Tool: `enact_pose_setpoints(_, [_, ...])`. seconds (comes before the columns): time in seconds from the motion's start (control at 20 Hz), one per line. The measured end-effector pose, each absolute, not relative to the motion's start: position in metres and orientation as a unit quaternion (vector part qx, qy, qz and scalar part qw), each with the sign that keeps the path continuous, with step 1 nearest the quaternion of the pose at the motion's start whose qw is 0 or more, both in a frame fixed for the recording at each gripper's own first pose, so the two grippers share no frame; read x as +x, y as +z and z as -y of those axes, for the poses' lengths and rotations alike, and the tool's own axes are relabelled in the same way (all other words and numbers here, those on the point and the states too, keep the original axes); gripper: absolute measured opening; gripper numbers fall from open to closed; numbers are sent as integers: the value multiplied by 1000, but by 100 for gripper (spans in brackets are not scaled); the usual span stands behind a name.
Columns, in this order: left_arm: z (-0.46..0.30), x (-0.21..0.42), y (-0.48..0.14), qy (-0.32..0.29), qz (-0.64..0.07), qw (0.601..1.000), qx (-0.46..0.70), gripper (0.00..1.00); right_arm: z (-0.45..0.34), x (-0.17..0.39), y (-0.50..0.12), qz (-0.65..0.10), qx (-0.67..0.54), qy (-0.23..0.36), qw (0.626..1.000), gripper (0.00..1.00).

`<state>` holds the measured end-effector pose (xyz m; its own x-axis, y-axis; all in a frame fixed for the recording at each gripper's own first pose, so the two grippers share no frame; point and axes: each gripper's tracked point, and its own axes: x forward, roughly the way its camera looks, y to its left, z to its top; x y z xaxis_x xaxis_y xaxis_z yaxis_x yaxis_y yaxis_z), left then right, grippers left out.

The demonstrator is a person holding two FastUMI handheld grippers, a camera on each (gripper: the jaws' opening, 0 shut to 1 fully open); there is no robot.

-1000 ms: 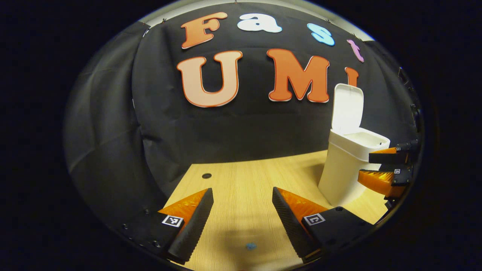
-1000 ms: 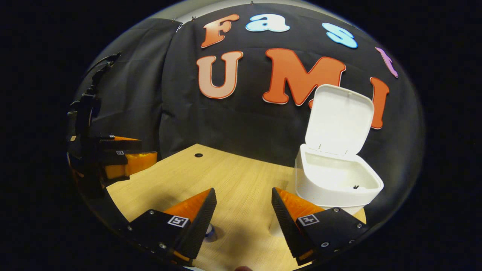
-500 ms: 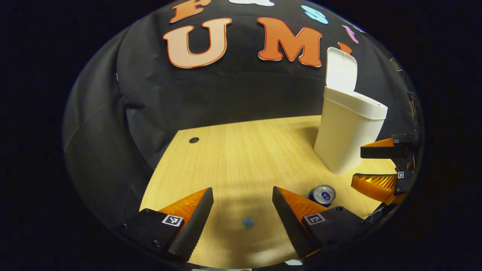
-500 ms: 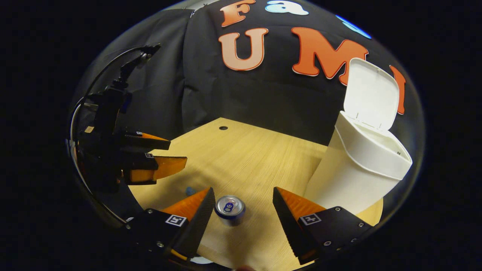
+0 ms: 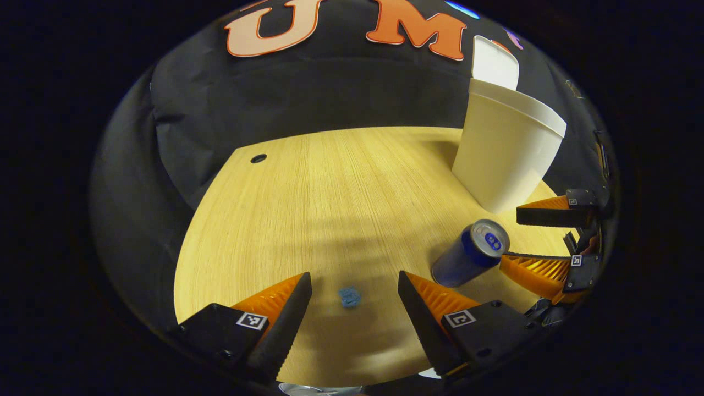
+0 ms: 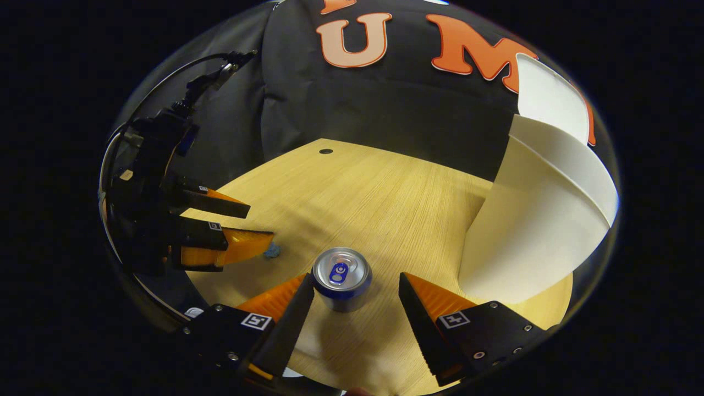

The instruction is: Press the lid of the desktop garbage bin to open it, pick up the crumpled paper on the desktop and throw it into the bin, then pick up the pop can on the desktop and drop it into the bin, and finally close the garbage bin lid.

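Blue aluminium pop can (image 6: 341, 278): upright on light wooden counter (image 6: 385, 203), between spread fingers of right gripper (image 6: 356, 300). White plastic bin (image 6: 542, 220): lid raised. Left gripper (image 5: 355, 297): spread, empty.

The wooden table (image 5: 308, 192) carries a white bin (image 5: 503, 159), a pop can (image 6: 341, 278) and a blue scrap (image 5: 348, 297).

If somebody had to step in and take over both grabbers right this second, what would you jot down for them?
Right gripper: open, low over the desk, its fingers either side of the upright pop can, not yet squeezing.
Left gripper: open and empty, above a small blue scrap on the desk.
Garbage bin: standing at the back of the desk, lid up.
Crumpled paper: none seen on the desk; whether it is in the bin cannot be told.
Left to do: grip the can, drop it in the bin, close the lid.
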<state>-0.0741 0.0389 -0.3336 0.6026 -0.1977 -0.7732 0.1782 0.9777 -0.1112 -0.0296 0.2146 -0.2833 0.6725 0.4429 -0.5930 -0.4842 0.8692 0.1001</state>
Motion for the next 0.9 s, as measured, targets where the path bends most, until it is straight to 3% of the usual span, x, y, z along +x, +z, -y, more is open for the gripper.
enact_pose_setpoints(0.3, [-46, -81, -365, -111, -483, 868, -15, 100, -236, -19, -310, -339, -38, 262, 903, 95])
enact_pose_setpoints(0.65, [-55, -59, -361, -106, -527, 843, -4, 97, -249, -9, -325, -367, -25, 260, 893, 95])
enact_pose_setpoints(0.7, [-56, -49, -360, -108, -525, 844, 0, 93, -249, -6, -326, -369, -24, 259, 892, 95])
enact_pose_setpoints(0.75, [-58, -41, -348, -112, -524, 844, 2, 82, -251, -4, -330, -372, -23, 258, 891, 95])
enact_pose_setpoints(0.85, [-57, -22, -329, -122, -528, 841, 7, 78, -257, -2, -332, -377, -21, 259, 889, 95])
enact_pose_setpoints(0.9, [-58, -15, -317, -124, -530, 839, 11, 65, -257, -1, -331, -379, -21, 259, 888, 94])
